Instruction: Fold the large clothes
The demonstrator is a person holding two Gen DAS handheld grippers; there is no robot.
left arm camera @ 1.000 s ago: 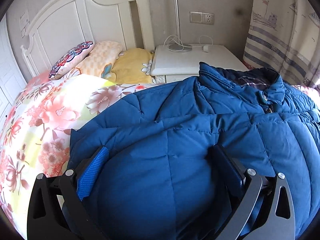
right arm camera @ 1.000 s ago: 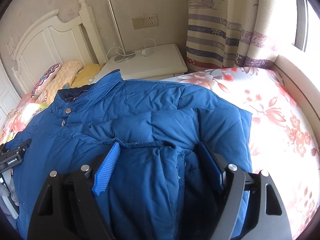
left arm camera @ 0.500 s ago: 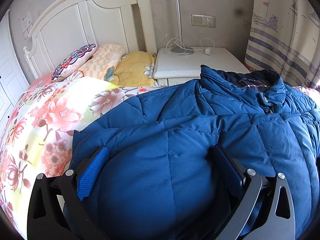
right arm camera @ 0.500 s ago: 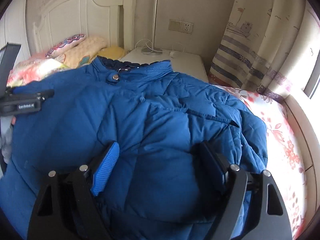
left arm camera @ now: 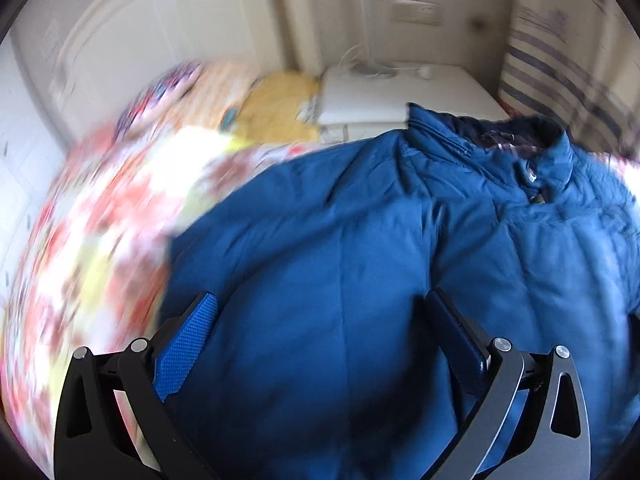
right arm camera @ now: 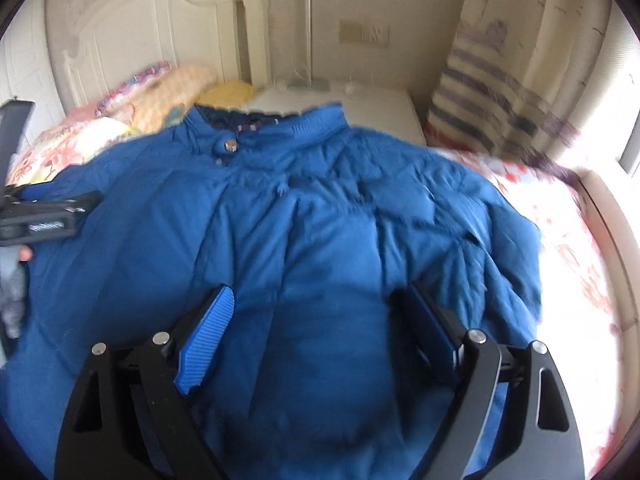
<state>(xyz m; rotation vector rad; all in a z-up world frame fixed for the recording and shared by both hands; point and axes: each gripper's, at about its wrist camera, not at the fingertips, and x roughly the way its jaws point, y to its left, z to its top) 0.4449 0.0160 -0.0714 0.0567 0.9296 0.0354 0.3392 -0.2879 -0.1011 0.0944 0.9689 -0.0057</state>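
A blue puffer jacket (right arm camera: 320,220) lies spread front-up across a bed with a floral bedspread (left arm camera: 100,240), its collar (right arm camera: 272,128) toward twelve o'clock, near the white nightstand (left arm camera: 400,96). The left gripper (left arm camera: 324,320) hovers over the jacket's lower part, jaws wide open, with fabric bulging between them. The right gripper (right arm camera: 316,312) does the same, jaws open and holding nothing. Pillows (right arm camera: 176,88) rest at ten o'clock by the white headboard (right arm camera: 140,24). Both views are motion-blurred.
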